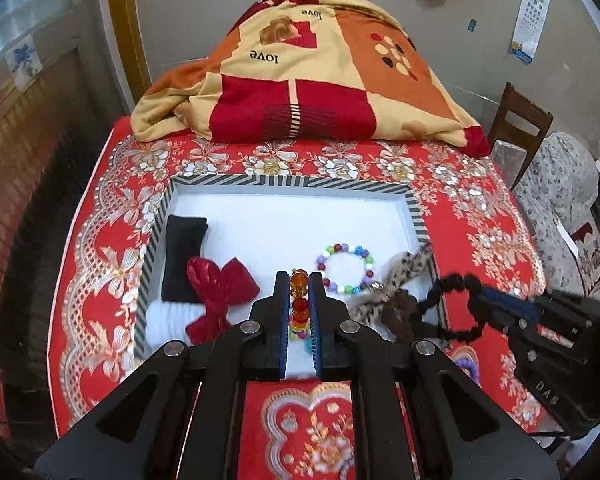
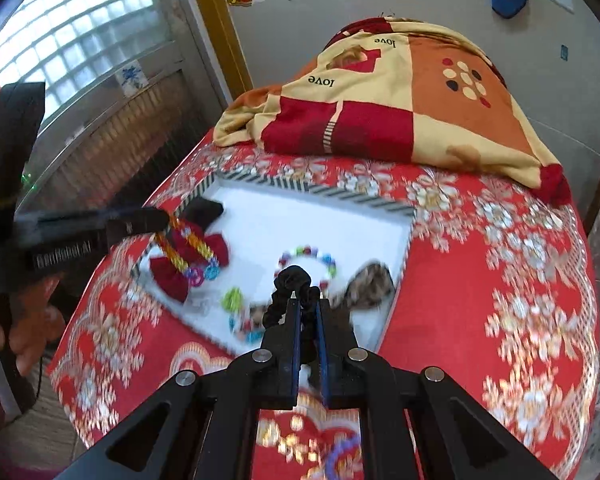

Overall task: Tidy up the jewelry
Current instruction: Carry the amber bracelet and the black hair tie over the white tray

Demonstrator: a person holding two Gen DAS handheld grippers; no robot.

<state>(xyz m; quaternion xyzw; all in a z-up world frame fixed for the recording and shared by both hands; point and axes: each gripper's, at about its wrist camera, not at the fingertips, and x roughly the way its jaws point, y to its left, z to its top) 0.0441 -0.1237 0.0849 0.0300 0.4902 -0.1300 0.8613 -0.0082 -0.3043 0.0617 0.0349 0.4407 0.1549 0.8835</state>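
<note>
In the left wrist view my left gripper (image 1: 299,277) is shut on a string of amber and rainbow beads (image 1: 299,300), held over the front of the striped-rim box (image 1: 284,182). At the right, my right gripper (image 1: 476,300) is shut on a black scrunchie (image 1: 448,308) above the box's front right corner. In the right wrist view the right gripper (image 2: 308,306) pinches that scrunchie (image 2: 294,280), and the left gripper (image 2: 160,218) dangles the bead string (image 2: 188,250). Inside the box lie a multicolour bead bracelet (image 1: 344,268), a red bow (image 1: 216,296), a black cloth (image 1: 184,256) and a leopard scrunchie (image 1: 396,276).
The box sits on a red floral tablecloth (image 1: 480,216). A folded orange and red quilt (image 1: 320,68) fills the table's back. A purple ring (image 1: 470,364) lies on the cloth in front of the box. A wooden chair (image 1: 520,120) stands at the right. A hand (image 2: 24,320) holds the left gripper.
</note>
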